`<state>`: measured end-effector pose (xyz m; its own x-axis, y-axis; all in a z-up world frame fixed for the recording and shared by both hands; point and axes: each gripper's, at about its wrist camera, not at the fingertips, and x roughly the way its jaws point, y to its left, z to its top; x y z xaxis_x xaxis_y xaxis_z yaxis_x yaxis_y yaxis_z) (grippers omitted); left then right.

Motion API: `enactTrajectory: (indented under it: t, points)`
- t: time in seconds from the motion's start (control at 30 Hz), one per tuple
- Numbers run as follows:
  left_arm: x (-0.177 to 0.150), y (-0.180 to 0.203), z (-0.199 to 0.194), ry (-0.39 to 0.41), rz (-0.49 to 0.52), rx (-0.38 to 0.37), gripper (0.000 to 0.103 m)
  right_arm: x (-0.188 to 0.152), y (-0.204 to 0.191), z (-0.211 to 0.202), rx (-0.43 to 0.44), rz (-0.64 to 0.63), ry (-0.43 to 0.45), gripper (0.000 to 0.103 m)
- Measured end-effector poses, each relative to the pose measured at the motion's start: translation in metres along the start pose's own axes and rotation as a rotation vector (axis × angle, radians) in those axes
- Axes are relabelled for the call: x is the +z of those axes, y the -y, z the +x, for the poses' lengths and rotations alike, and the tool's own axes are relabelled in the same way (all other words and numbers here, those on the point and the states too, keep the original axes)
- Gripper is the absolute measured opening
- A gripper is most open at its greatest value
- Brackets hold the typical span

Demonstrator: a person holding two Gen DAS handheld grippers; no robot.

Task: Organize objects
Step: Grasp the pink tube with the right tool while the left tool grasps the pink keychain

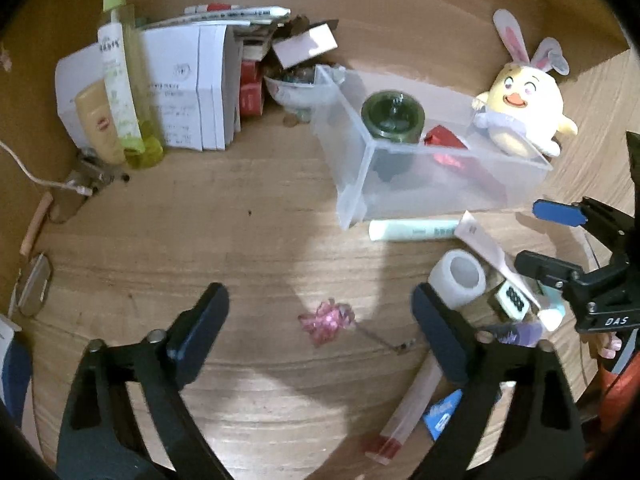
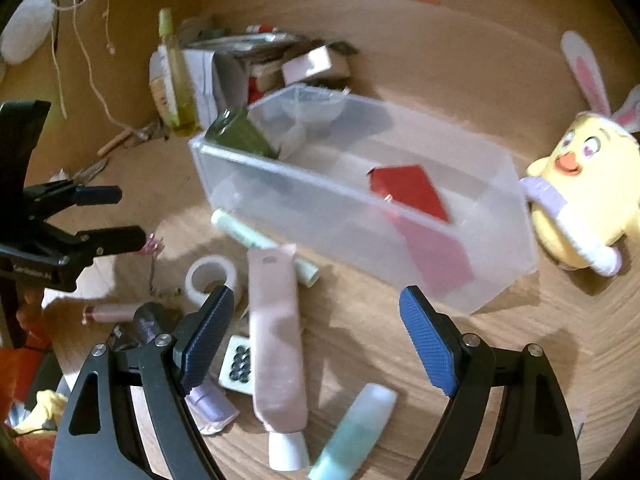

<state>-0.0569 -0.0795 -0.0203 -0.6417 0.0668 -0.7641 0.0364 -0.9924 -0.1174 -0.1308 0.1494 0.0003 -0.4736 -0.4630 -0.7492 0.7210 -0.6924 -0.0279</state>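
Observation:
A clear plastic bin (image 1: 348, 148) (image 2: 320, 216) on the wooden table holds a green jar (image 1: 394, 114) (image 2: 240, 132) and a red box (image 1: 442, 138) (image 2: 408, 192). My left gripper (image 1: 320, 320) is open low over the table, with a pink ribbon bow (image 1: 326, 320) lying between its fingers, untouched. My right gripper (image 2: 316, 304) is open over a pink tube (image 2: 276, 340), its pads apart from it. Around the tube lie a tape roll (image 2: 212, 276), a mint tube (image 2: 248, 232), a dotted tile (image 2: 238, 364) and a small mint bottle (image 2: 356, 428).
A yellow plush chick (image 1: 520, 108) (image 2: 580, 188) sits right of the bin. At the back left stand a green spray bottle (image 1: 116, 68), white boxes (image 1: 188, 88) and a bowl (image 1: 294, 88). A cable (image 1: 24, 168) trails at the far left. A slim pink tube (image 1: 408, 412) lies near the front.

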Motion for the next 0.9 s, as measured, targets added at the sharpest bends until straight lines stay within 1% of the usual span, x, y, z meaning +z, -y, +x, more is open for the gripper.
enactTrajectory:
  t: [0.03, 0.1, 0.17, 0.2, 0.27, 0.37, 0.4, 0.47, 0.53, 0.6, 0.63, 0.67, 0.7, 0.8, 0.87, 0.9]
  points:
    - [-0.002, -0.001, 0.001, -0.012, 0.002, -0.005, 0.078, -0.002, -0.001, 0.003, 0.005, -0.005, -0.012, 0.081]
    - [-0.005, -0.002, 0.004, -0.029, -0.002, -0.008, 0.075, -0.004, -0.003, 0.009, 0.014, -0.004, -0.032, 0.08]
    - [-0.01, -0.005, 0.006, -0.04, -0.006, -0.01, 0.072, -0.007, -0.002, 0.013, 0.029, 0.004, -0.049, 0.074]
    - [-0.011, -0.006, 0.007, -0.044, -0.01, -0.009, 0.071, -0.009, -0.001, 0.013, 0.038, 0.009, -0.056, 0.072]
    - [-0.014, -0.008, 0.01, -0.054, -0.022, -0.017, 0.067, -0.013, 0.001, 0.011, 0.043, 0.019, -0.056, 0.072]
    - [-0.015, -0.009, 0.009, -0.04, -0.023, -0.01, 0.063, -0.021, 0.006, 0.007, 0.04, 0.038, -0.056, 0.071]
    - [-0.015, -0.008, 0.009, -0.037, -0.023, -0.01, 0.059, -0.023, 0.008, 0.005, 0.039, 0.043, -0.058, 0.07]
    - [-0.014, -0.007, 0.01, -0.031, -0.019, -0.001, 0.053, -0.029, 0.012, 0.001, 0.043, 0.063, -0.057, 0.069]
    - [-0.014, -0.005, 0.011, -0.031, -0.011, 0.002, 0.043, -0.037, 0.014, -0.004, 0.047, 0.077, -0.058, 0.069]
    - [-0.013, -0.004, 0.012, -0.029, -0.007, 0.003, 0.04, -0.043, 0.015, -0.007, 0.045, 0.081, -0.061, 0.069]
    - [-0.013, -0.002, 0.012, -0.029, -0.001, 0.003, 0.033, -0.047, 0.014, -0.008, 0.04, 0.079, -0.065, 0.067]
    - [-0.013, -0.001, 0.013, -0.029, 0.003, 0.002, 0.03, -0.05, 0.013, -0.009, 0.035, 0.075, -0.067, 0.066]
    - [-0.013, 0.001, 0.013, -0.028, 0.007, 0.003, 0.03, -0.053, 0.012, -0.011, 0.029, 0.068, -0.07, 0.065]
    - [-0.014, 0.005, 0.013, -0.023, 0.015, 0.006, 0.03, -0.058, 0.008, -0.011, 0.026, 0.054, -0.073, 0.058]
    - [-0.014, 0.006, 0.013, -0.02, 0.013, 0.006, 0.03, -0.061, 0.006, -0.007, 0.025, 0.042, -0.082, 0.049]
    - [-0.014, 0.006, 0.013, -0.021, 0.013, 0.006, 0.03, -0.061, 0.006, -0.006, 0.018, 0.038, -0.085, 0.047]
